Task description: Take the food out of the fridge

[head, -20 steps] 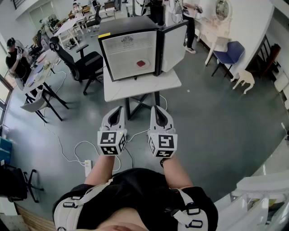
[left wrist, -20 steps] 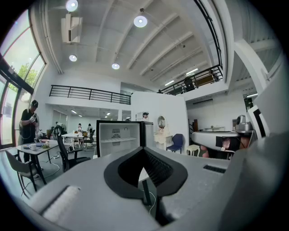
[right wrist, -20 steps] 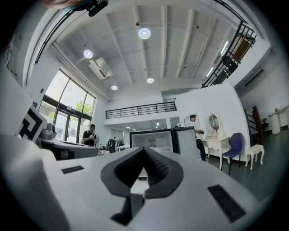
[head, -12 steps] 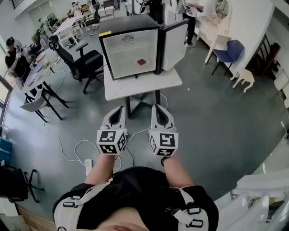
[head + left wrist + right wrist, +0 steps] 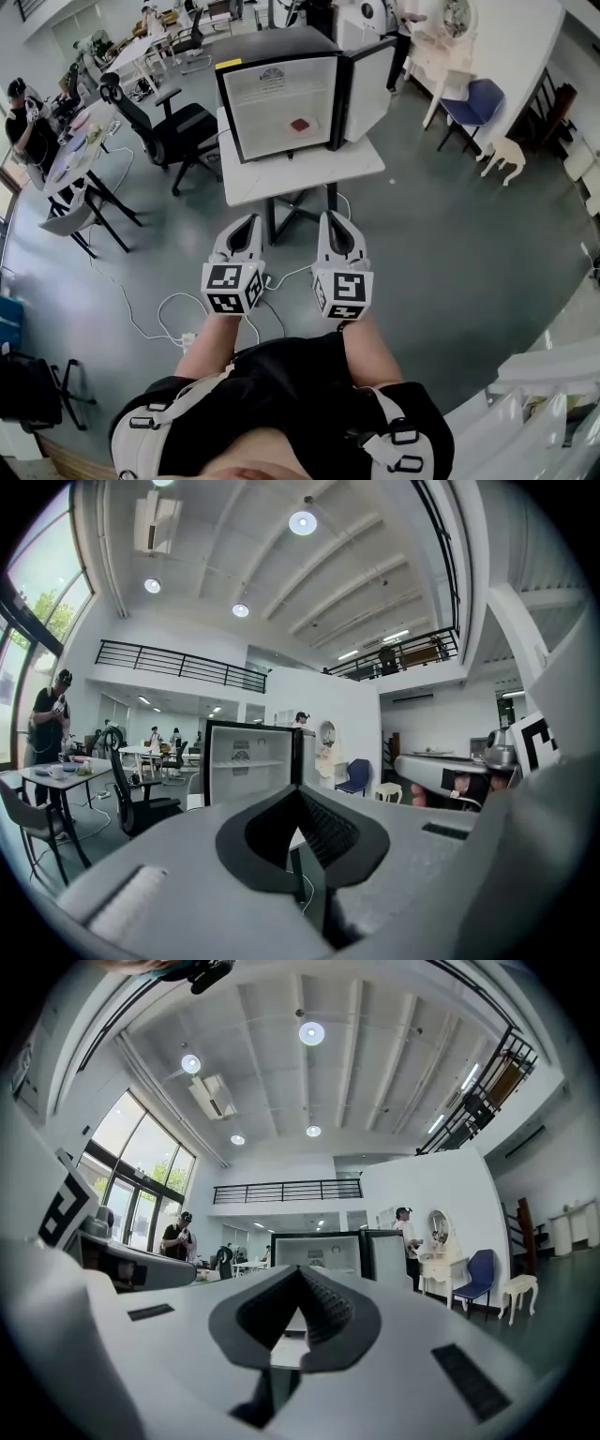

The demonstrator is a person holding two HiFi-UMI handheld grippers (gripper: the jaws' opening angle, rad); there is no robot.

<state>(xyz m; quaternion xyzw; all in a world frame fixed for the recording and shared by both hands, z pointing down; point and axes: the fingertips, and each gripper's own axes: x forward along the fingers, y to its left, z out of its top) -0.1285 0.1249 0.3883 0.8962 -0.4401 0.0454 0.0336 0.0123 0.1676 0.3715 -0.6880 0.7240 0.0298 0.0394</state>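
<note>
We hold the left gripper and right gripper side by side, level (both jaws pressed together, empty), aimed twelve o'clock at the open fridge.

Grey floor, black office chair, blue chair, tall windows, ceiling lights.

Fridge: small, black-framed, white inside, upright, door swung wide open to the right, well ahead of the fingers and apart from them. Food: small dark-red piece, flat, low in the right half of the open compartment, straight beyond the fingertips, untouched.
</note>
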